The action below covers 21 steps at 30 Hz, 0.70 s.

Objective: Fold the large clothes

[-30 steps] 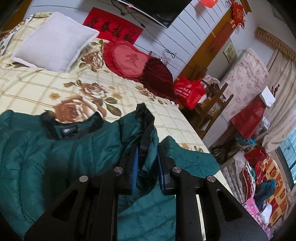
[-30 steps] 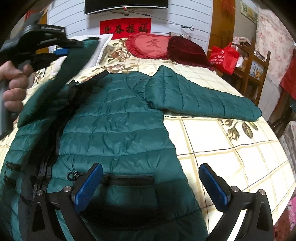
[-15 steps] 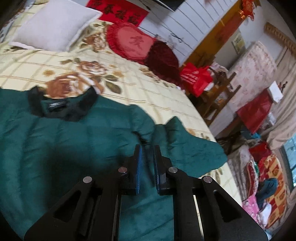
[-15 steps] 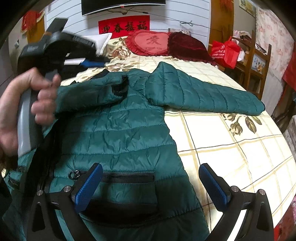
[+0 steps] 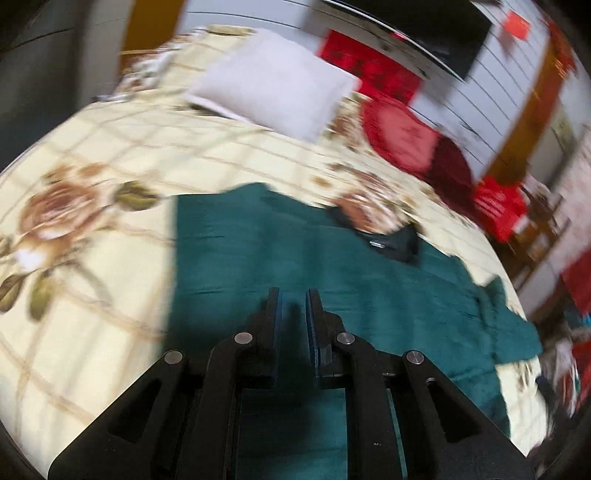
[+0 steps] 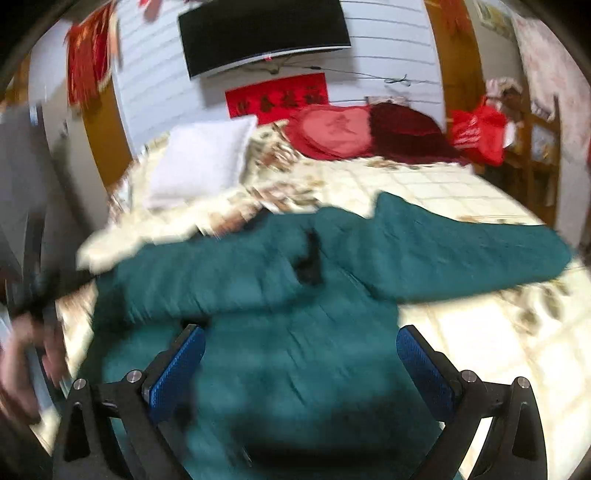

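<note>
A dark green quilted jacket (image 6: 280, 332) lies spread on the floral bedspread (image 5: 92, 258). Its left sleeve (image 6: 229, 266) is folded across the chest; its right sleeve (image 6: 461, 251) stretches out to the right. In the left wrist view the jacket (image 5: 277, 251) shows its black collar (image 5: 395, 243). My left gripper (image 5: 292, 306) hovers above the jacket with its jaws nearly together and nothing between them. My right gripper (image 6: 300, 354) is wide open over the jacket's lower body, holding nothing. Both views are motion-blurred.
A white pillow (image 5: 273, 96), a red heart cushion (image 6: 332, 129) and a dark red cushion (image 6: 406, 129) lie at the bed's head. A red bag (image 6: 476, 133) and wooden shelves stand to the right of the bed. A TV (image 6: 262, 33) hangs on the wall.
My left gripper has let go of the left sleeve, which now lies across the chest, and has drawn back to the left. My right gripper has shifted over the jacket, still open.
</note>
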Motion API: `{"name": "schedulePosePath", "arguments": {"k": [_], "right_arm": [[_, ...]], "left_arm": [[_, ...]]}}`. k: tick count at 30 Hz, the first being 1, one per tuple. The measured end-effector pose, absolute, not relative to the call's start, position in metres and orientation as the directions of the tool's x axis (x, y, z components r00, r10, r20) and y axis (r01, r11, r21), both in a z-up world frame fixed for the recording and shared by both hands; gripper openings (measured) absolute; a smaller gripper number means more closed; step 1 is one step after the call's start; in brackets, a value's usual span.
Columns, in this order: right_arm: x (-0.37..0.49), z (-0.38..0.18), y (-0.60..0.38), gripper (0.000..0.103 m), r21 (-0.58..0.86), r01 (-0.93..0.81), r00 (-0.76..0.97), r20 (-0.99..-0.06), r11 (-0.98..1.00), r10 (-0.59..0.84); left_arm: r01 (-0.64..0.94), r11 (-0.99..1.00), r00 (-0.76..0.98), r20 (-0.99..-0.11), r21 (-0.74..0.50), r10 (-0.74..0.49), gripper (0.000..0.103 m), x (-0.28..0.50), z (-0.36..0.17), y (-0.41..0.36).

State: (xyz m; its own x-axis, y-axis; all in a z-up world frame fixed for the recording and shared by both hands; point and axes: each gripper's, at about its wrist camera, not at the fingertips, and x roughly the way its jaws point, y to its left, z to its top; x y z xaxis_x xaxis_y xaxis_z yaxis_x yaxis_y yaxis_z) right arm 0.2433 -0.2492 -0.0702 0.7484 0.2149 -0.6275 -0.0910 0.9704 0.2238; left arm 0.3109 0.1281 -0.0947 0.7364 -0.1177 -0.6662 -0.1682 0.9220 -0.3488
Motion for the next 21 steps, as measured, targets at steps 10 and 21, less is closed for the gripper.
{"name": "schedulePosePath", "arguments": {"k": [10,21], "right_arm": [[0.357,-0.113,-0.224,0.071,0.289,-0.147,0.674,-0.67,0.946,0.31],[0.356,-0.121,-0.231,0.006,0.225,-0.117,0.689,-0.683,0.967,0.242]], "left_arm": [[-0.205,0.916,0.705,-0.701,-0.343,-0.105,0.013,0.311,-0.132,0.155],[-0.168,0.91,0.758,-0.64,-0.378,-0.126,0.014,0.305,-0.12,0.159]]}}
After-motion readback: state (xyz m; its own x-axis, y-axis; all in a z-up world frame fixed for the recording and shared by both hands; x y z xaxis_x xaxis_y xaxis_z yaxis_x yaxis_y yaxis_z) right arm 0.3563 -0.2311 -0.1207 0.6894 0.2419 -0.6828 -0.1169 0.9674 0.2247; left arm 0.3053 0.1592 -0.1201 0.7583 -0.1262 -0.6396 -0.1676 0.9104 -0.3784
